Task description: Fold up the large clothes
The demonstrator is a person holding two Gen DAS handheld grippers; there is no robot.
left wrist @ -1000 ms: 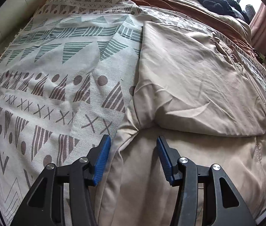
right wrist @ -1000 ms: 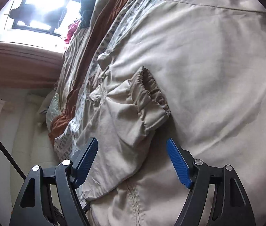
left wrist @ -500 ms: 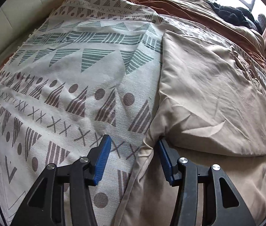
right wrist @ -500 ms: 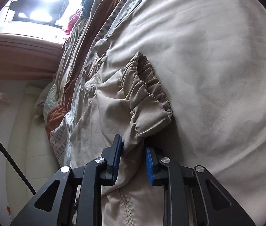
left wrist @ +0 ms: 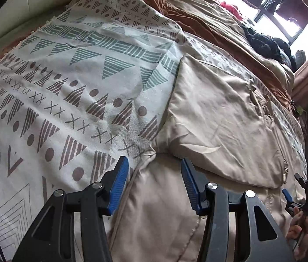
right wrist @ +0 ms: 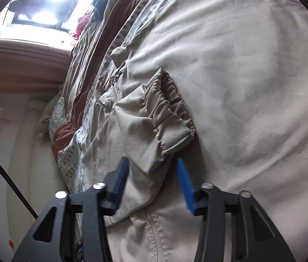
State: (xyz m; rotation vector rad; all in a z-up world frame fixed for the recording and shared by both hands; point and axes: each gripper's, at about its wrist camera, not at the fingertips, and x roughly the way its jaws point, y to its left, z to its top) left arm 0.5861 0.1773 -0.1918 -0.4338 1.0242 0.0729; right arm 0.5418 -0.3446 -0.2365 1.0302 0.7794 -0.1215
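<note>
1. left wrist view, nearest: the left hand-held gripper (left wrist: 154, 174) stands spread, blue pads apart with nothing pinched; the edge of the beige jacket (left wrist: 215, 118) runs up between them without being pressed.
2. right wrist view, nearest: the right hand-held gripper (right wrist: 153, 174) has its jaws opening; the jacket sleeve (right wrist: 145, 144) lies between the pads, which do not press on it.
3. just past those pads, toward 1 o'clock, the sleeve's gathered elastic cuff (right wrist: 171, 109) rests on the jacket's broad beige panel. a zipper (right wrist: 154, 229) runs down at 6 o'clock. the left view shows neither cuff nor zipper.
4. only the left view shows the other hand-held gripper, at 4 o'clock by the frame edge, with a hand (left wrist: 300, 235) under it.
5. the jacket lies on a patterned blanket (left wrist: 66, 91) printed with triangles, dots and crosses, which fills 9 to 12 o'clock in the left view and spreads over the bed.
6. farther, a rust-brown cover (left wrist: 197, 21) and tan bedding (left wrist: 219, 15) cross the bed.
7. farthest, dark clothes (left wrist: 263, 43) and a red garment (left wrist: 230, 8) lie beneath a bright window (left wrist: 284, 19), at 1 o'clock in the left view and 11 o'clock in the right.
8. no brand, label or writing can be read, and no container shows.
</note>
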